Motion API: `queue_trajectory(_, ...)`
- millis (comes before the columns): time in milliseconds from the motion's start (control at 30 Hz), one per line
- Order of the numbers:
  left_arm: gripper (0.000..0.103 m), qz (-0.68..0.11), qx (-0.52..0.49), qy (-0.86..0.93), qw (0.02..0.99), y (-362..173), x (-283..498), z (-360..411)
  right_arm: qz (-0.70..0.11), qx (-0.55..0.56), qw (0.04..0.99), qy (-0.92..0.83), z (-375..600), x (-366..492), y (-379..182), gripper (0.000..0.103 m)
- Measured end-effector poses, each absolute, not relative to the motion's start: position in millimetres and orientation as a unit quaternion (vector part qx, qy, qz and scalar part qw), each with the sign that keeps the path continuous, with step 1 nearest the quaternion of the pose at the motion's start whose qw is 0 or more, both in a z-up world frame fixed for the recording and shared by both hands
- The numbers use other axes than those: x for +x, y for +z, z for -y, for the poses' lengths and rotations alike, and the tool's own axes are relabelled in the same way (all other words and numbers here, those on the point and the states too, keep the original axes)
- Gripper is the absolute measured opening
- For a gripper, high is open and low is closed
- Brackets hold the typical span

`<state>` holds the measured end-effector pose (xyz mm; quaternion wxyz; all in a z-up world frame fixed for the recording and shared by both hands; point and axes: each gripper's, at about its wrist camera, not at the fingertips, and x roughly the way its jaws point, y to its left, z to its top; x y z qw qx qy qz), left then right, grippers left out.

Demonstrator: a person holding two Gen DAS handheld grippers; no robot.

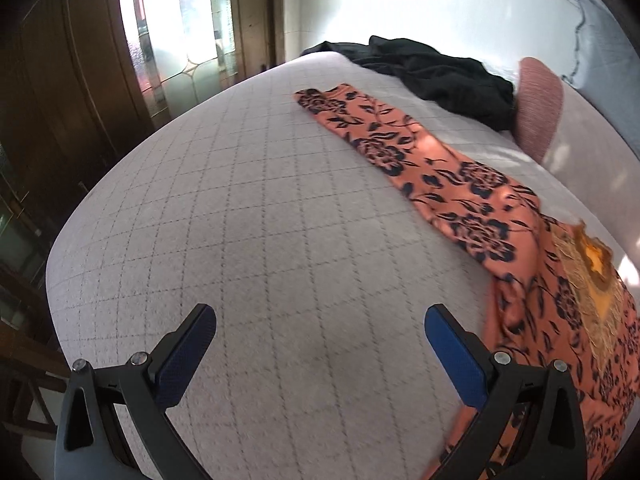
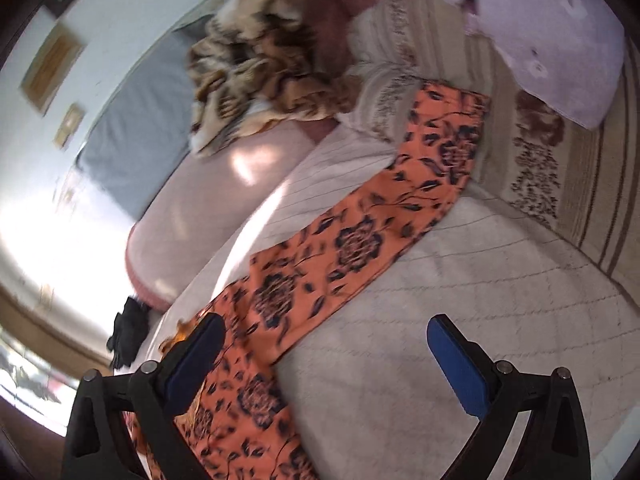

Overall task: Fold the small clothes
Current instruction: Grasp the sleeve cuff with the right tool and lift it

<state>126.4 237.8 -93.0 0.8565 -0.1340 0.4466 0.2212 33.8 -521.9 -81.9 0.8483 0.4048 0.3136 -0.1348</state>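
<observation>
In the left wrist view, the left tool (image 1: 320,344) hangs over the pale quilted bed cover (image 1: 248,208) with its blue-padded fingers spread wide and nothing between them. The orange garment with a dark floral print (image 1: 452,184) lies on the bed, one long sleeve or leg running from the upper middle of the frame down to the lower right, where the cloth bunches beside the right-hand finger; a yellow-gold embroidered patch (image 1: 592,280) shows there. A crumpled black cloth (image 1: 440,76) sits at the top centre, next to a pink ribbed cushion (image 1: 540,108) at the upper right.

In the right wrist view, the right tool (image 2: 320,356) is likewise spread wide and empty. The garment crosses from the lower left to the upper right, passing under the left-hand finger. A tiger-striped blanket (image 2: 256,64) lies at the upper centre, a lilac pillow (image 2: 552,40) at the upper right, and a beige patterned cover (image 2: 560,168) along the right side.
</observation>
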Motion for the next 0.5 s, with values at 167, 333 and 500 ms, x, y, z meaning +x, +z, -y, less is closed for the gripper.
queue_trajectory(167,0.103,-0.444,-0.158,0.265,0.841,-116.6,145.8,-268.4,-0.300,0.451,0.814,-0.209,608.9,64.4,-116.1,0.089)
queue_trajectory(333,0.103,-0.459,-0.150,0.279,0.830,-141.8,152.0,-273.2,-0.296,0.431,0.813,-0.257,648.2,106.1,-131.6,0.081)
queue_trajectory(500,0.103,-0.451,-0.168,0.275,0.832,-142.8,149.2,-275.7,-0.291,0.419,0.801,-0.312,664.4,133.6,-147.4,0.069)
